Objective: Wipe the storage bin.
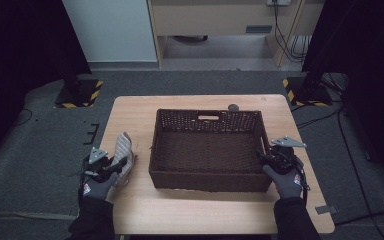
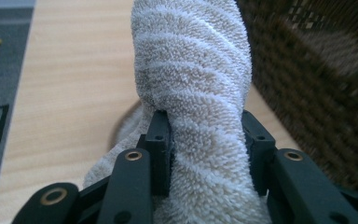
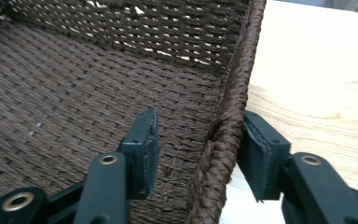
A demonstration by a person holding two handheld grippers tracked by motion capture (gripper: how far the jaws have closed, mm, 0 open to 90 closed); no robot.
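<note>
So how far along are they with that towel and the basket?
Early on. Done: the left gripper has its jaws pressed on the striped towel, which lies beside the basket on the table. In hand: the right gripper straddles the basket's right wall, one jaw against its outside, the inner one apart. Left: the basket is empty, so the towel probably goes in next.

- The towel (image 2: 191,93) runs off the top and bottom edges of the left gripper view; its lower part is hidden behind the jaws
- The basket (image 2: 317,84) there is blurred and cut by the right edge
- In the right gripper view, the basket wall (image 3: 228,121) hides part of the outer pad; the basket floor is cut off at the left
- A small dark round object (image 1: 233,106) behind the basket in the high view is too small to identify
</note>
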